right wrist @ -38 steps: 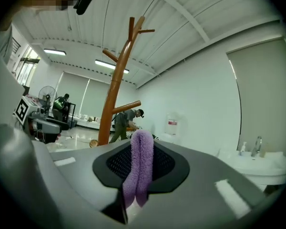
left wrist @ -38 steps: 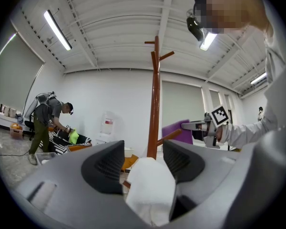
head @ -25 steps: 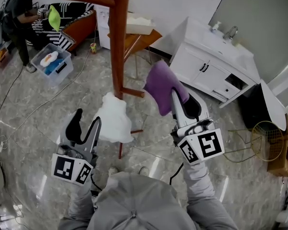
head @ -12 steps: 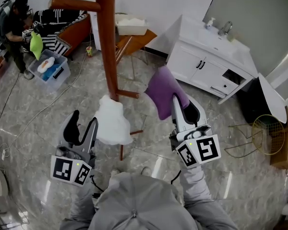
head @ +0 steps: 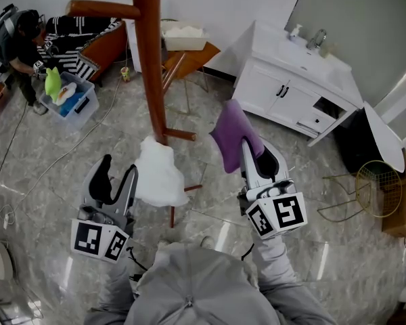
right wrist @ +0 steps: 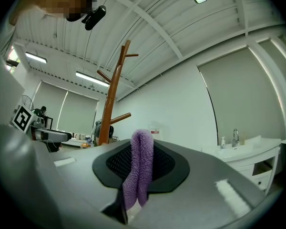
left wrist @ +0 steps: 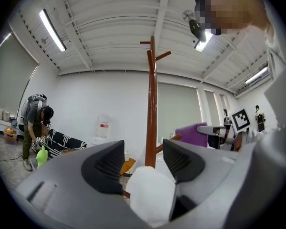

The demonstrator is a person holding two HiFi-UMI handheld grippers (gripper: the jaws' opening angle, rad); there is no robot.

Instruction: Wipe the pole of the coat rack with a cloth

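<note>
Shifted slightly left in the head view, the coat rack pole [head: 149, 59] stands upright just beyond the white cloth [head: 159, 175]; whether the two touch cannot be told. The left gripper [left wrist: 143, 148] holds that cloth bunched between jaws set partly apart, while the right gripper [head: 256, 146], off to the pole's right and apart from it, has its jaws pinched together on a folded purple cloth [head: 233, 134]. Farther out stand a white sink cabinet [head: 291, 80] and a person [head: 20, 39] bent over a plastic bin [head: 71, 103].
</note>
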